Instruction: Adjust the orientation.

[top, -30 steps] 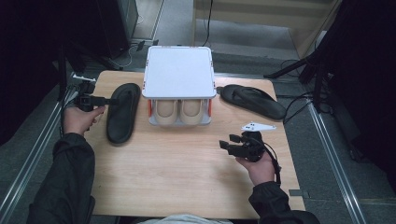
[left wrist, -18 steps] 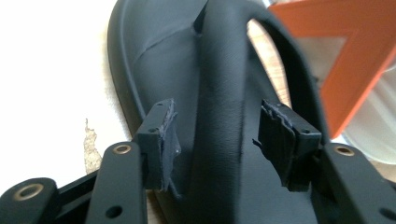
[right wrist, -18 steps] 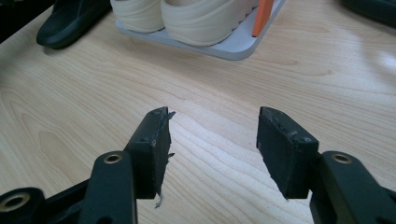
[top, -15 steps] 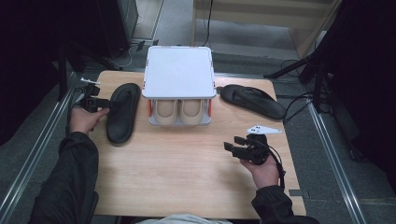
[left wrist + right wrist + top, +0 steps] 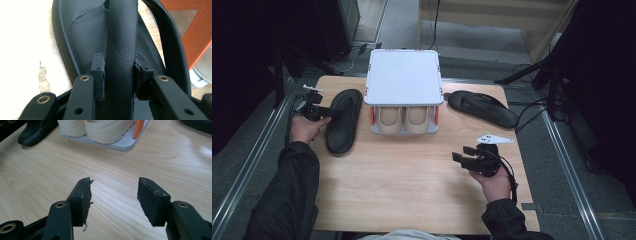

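Left gripper (image 5: 119,75) lowered, jaws just closed onto black sandal (image 5: 343,120) strap; right gripper (image 5: 113,200) jaws wide, apparently empty

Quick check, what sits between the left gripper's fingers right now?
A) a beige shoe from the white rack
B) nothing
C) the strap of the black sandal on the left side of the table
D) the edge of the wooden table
C: in the left gripper view the left gripper has its fingers pressed against both sides of the strap of the black rubber sandal; its jaws have just been closing on that strap.
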The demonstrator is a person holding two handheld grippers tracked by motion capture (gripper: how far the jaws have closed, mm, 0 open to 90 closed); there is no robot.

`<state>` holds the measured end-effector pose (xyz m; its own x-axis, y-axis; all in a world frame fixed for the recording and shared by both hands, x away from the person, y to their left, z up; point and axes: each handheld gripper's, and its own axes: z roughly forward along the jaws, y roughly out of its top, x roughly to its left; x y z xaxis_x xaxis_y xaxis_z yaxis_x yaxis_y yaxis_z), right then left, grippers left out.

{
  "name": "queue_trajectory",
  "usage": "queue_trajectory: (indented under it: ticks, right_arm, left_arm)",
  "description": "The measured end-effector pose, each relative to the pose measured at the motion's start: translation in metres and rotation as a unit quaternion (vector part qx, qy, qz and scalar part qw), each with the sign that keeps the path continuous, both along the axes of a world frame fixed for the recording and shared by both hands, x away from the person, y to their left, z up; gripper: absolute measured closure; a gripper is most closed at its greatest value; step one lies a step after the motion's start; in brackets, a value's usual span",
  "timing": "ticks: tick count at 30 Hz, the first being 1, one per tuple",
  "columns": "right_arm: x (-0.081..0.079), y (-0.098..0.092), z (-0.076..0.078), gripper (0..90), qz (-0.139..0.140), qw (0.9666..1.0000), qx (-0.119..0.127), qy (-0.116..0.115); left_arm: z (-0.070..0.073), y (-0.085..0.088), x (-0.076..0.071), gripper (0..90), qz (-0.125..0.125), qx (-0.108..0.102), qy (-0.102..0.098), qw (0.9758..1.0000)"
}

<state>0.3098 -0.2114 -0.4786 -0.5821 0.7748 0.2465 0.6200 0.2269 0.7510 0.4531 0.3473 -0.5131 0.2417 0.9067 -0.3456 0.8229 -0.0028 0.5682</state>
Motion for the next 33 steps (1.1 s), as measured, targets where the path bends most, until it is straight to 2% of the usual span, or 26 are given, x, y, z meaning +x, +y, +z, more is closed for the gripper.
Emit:
queue_trajectory:
  ticks: [3, 8, 13, 18, 23, 26, 33]
  right_arm:
    - [0.0, 0.0, 0.0, 45.0, -0.001, 1.0, 0.0, 0.001]
    - [0.0, 0.0, 0.0, 45.0, 0.0, 1.0, -0.001, 0.0]
    - [0.0, 0.0, 0.0, 44.9, 0.0, 1.0, 0.002, 0.001]
    - [0.002, 0.001, 0.001, 44.9, 0.004, 1.0, 0.002, -0.001]
    - [0.006, 0.005, 0.001, 44.9, 0.011, 0.9999, 0.003, -0.001]
    - [0.009, 0.01, 0.001, 44.9, 0.019, 0.9998, 0.001, -0.002]
    - [0.014, 0.016, 0.002, 44.8, 0.03, 0.9996, 0.002, -0.003]
  left_arm:
    - [0.001, -0.001, 0.0, 68.6, 0.0, 0.005, 0.0, 1.0]
    - [0.003, -0.002, 0.001, 69.2, 0.0, -0.004, 0.007, 1.0]
    - [0.008, 0.001, -0.001, 69.4, 0.015, -0.022, 0.004, 0.9996]
    - [0.014, 0.003, -0.004, 69.4, 0.017, -0.032, 0.005, 0.9993]
    - [0.023, 0.005, -0.01, 69.3, 0.012, -0.041, 0.014, 0.999]
    - [0.031, 0.005, -0.019, 69.3, 0.014, -0.054, 0.01, 0.9984]
    - [0.041, 0.007, -0.035, 69.1, 0.021, -0.054, 0.001, 0.9983]
